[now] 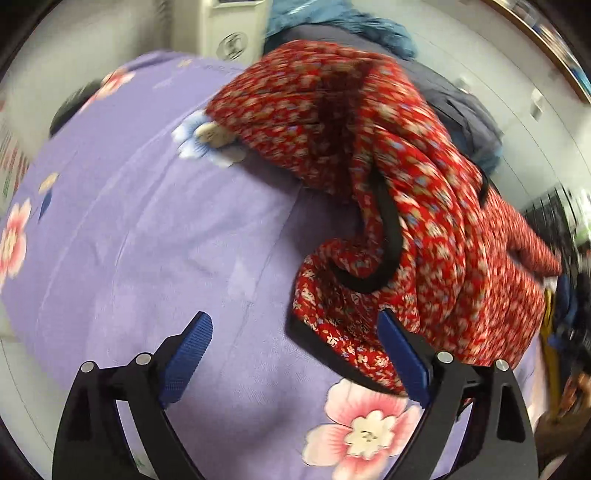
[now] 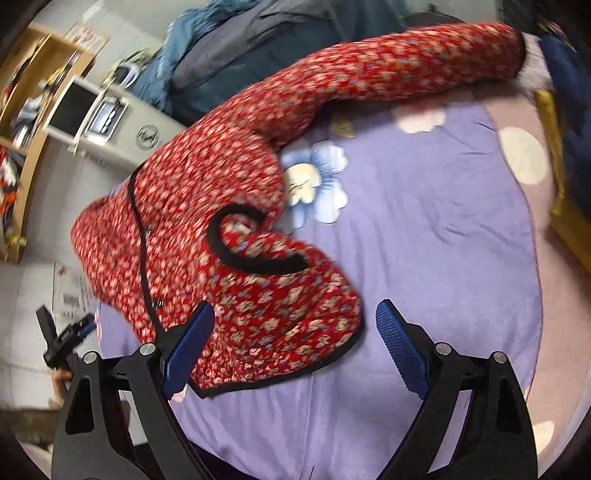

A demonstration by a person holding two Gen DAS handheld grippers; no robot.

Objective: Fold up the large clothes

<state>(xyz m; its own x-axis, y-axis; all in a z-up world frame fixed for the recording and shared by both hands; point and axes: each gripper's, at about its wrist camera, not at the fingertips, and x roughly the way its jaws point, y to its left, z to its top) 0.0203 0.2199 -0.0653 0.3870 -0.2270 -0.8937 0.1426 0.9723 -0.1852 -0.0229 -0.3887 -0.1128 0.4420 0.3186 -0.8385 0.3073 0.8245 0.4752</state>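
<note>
Left wrist view
- Left gripper (image 1: pixel 295 354): bottom centre of the frame, jaws spread wide, nothing held. The right-hand blue pad (image 1: pixel 404 360) lies against the coat hem; the left pad hangs over bare sheet.
- Coat (image 1: pixel 388 192): red, small floral print, black trim, crumpled in the centre and right of the frame, running from the upper middle down to the lower right.
- Collar (image 1: pixel 384 254): black band curling in a loop at the centre right.
- Sheet (image 1: pixel 155 240): purple with pink and blue flowers, fills the left and bottom; the coat lies on it.
- Blue clothes (image 1: pixel 354 26): piled at the top centre, behind the coat.

Right wrist view
- Right gripper (image 2: pixel 295 350): bottom centre, jaws wide apart, gripping nothing. The left pad (image 2: pixel 190 350) overlaps the coat's lower edge; the right pad is over the sheet.
- Coat (image 2: pixel 207 199): centre left, on the sheet (image 2: pixel 424 258), black-trimmed hem just above the jaws.
- Sleeve (image 2: pixel 406 66): stretched to the upper right, pale fuzzy cuff at its end.
- Left gripper (image 2: pixel 64 339): small, at the lower left edge, blurred; cannot tell its opening here.
- Shelf (image 2: pixel 26 110): wooden, at the upper left.
</note>
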